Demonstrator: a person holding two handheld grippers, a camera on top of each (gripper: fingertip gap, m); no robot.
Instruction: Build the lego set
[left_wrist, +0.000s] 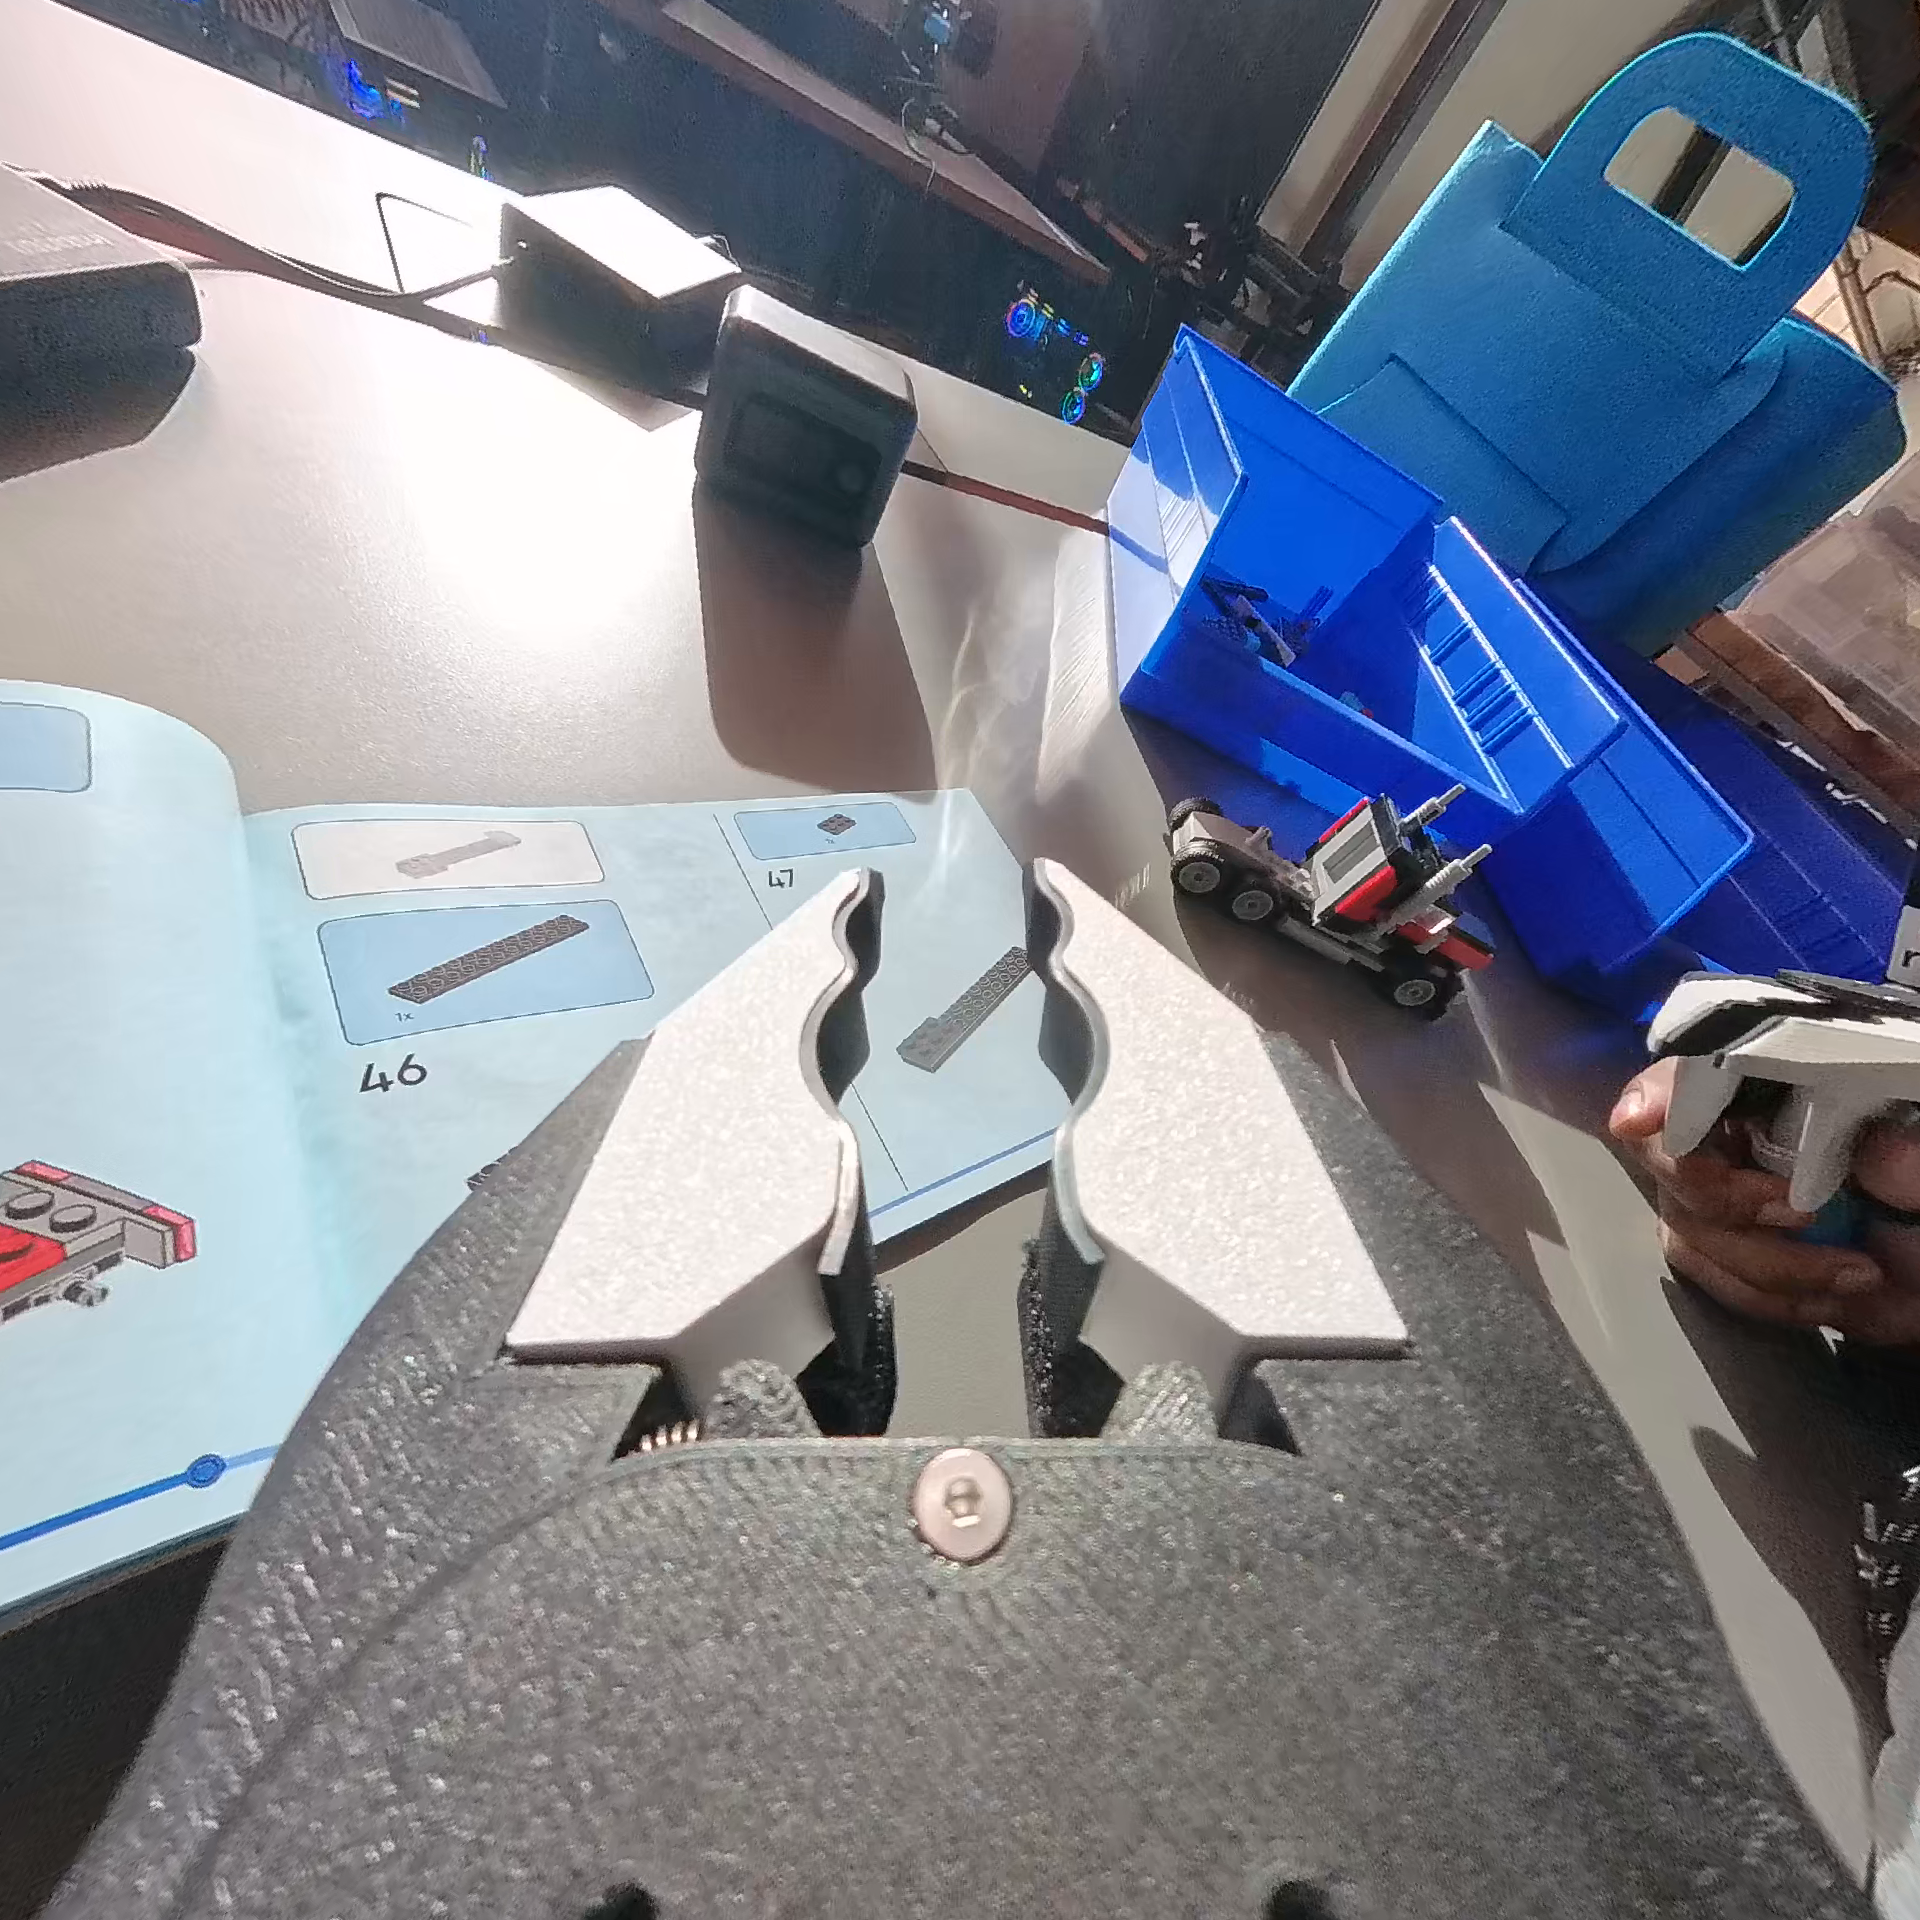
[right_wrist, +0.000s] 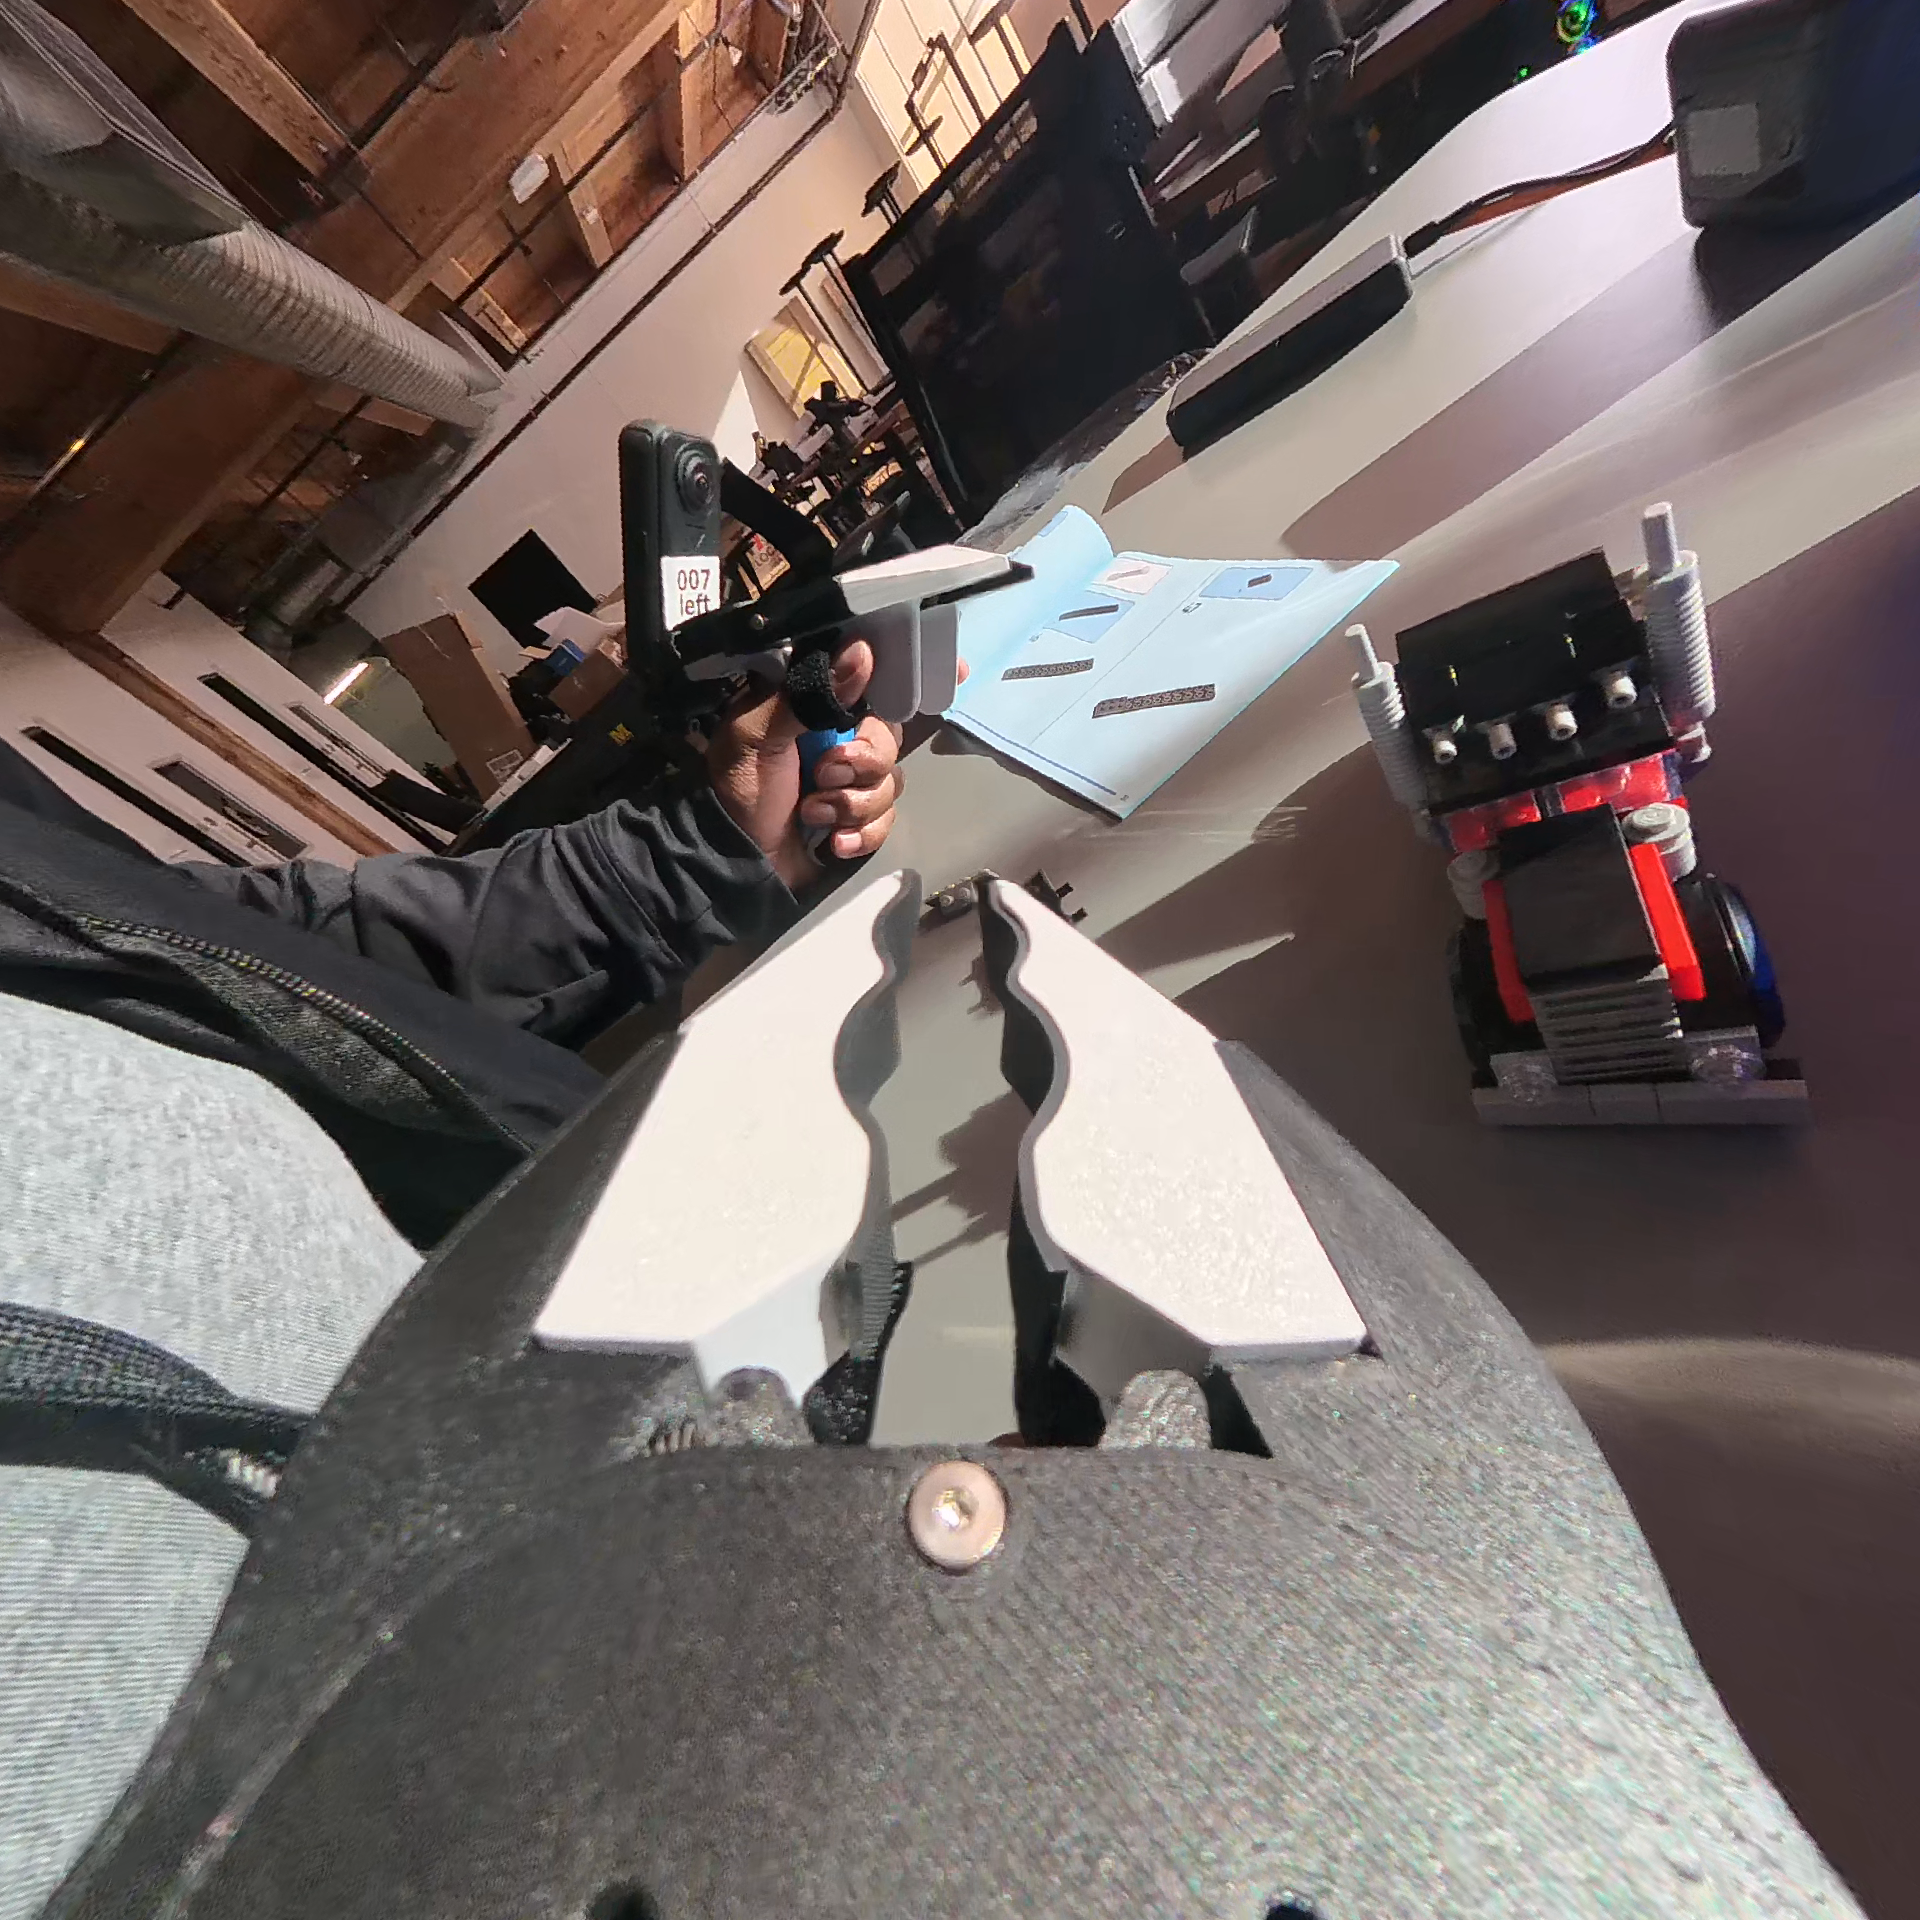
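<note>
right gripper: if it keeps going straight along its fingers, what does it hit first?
Likely the small dark lego pieces lying on the table just past the right gripper fingertips. Its jaws are open and empty. The truck sits off to the side, out of that line. Depth is uncertain.

Left hand-held gripper (left_wrist: 951, 904) hanging over an open instruction booklet (left_wrist: 499, 935) on the grey table (left_wrist: 468, 499), jaws parted, nothing between them. Toy truck (left_wrist: 1335, 899) standing just beside blue bins (left_wrist: 1455, 665). Right hand-held gripper (left_wrist: 1704, 1023) at the right edge.
</note>
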